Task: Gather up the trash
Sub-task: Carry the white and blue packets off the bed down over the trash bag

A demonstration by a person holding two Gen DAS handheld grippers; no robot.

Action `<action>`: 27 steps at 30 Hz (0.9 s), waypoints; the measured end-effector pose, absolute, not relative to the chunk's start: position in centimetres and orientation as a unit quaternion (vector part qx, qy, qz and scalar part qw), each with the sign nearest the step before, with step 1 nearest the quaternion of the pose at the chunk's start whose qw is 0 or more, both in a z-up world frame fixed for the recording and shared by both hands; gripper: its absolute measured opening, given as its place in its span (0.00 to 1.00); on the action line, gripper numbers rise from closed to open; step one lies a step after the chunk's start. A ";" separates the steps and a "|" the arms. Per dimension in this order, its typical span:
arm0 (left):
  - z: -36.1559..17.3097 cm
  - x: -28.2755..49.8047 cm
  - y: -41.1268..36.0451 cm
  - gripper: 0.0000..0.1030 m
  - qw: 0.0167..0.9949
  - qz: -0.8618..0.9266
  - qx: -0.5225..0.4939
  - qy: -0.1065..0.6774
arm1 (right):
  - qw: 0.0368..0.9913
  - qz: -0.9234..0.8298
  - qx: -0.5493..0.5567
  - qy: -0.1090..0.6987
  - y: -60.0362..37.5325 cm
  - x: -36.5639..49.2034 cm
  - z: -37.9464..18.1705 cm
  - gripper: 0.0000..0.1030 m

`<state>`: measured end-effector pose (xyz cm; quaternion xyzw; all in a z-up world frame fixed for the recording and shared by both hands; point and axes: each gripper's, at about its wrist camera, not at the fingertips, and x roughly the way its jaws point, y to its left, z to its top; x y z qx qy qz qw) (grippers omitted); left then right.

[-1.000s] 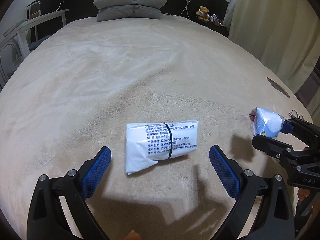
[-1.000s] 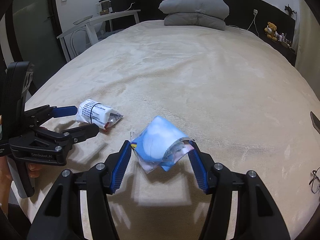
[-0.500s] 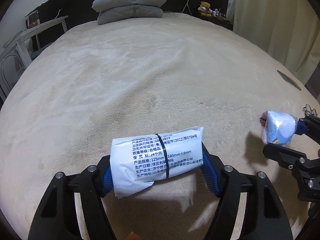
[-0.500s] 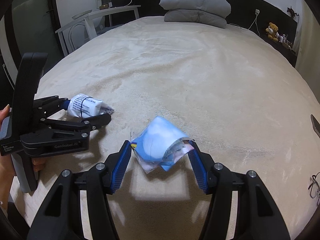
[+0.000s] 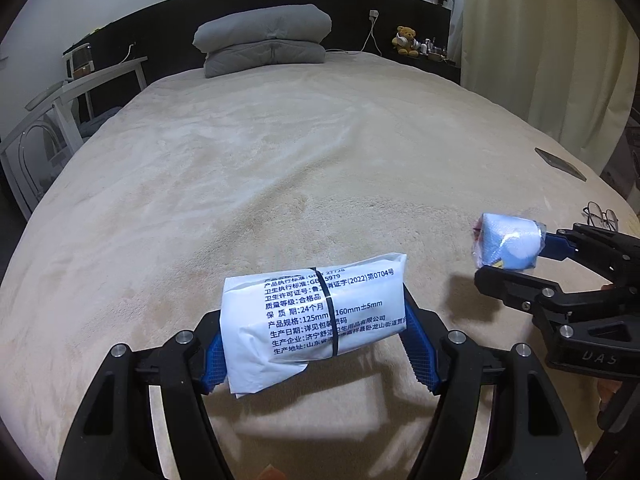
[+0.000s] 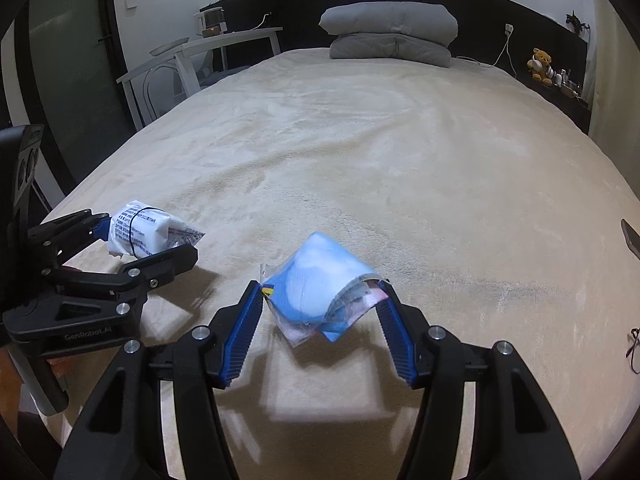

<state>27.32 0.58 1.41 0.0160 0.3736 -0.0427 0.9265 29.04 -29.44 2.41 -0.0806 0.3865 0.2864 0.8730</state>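
A white printed packet (image 5: 316, 316) with a black band around it hangs a little above the beige bed (image 5: 280, 152). My left gripper (image 5: 314, 332) is shut on it, its blue pads pressing both ends. In the right wrist view that left gripper (image 6: 146, 240) and packet (image 6: 140, 230) are at the left. My right gripper (image 6: 320, 296) is shut on a crumpled blue and white wrapper (image 6: 320, 292), held clear of the bed. The left wrist view has that wrapper (image 5: 508, 244) and right gripper (image 5: 516, 258) at the right edge.
Grey pillows (image 5: 264, 40) are stacked at the head of the bed. A dark flat phone (image 5: 560, 164) and a pair of glasses (image 5: 600, 216) lie near the bed's right edge. A white chair (image 5: 60, 120) stands off the left side, a curtain (image 5: 540, 60) on the right.
My left gripper moved forward around the white packet, shut on it and lifted it off the bed. The right gripper kept still with the wrapper in it.
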 end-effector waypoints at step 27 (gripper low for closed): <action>2.6 12.0 -3.1 0.69 0.940 -0.059 -0.011 0.336 | 0.878 0.315 -0.060 0.355 -35.8 15.5 3.8 0.56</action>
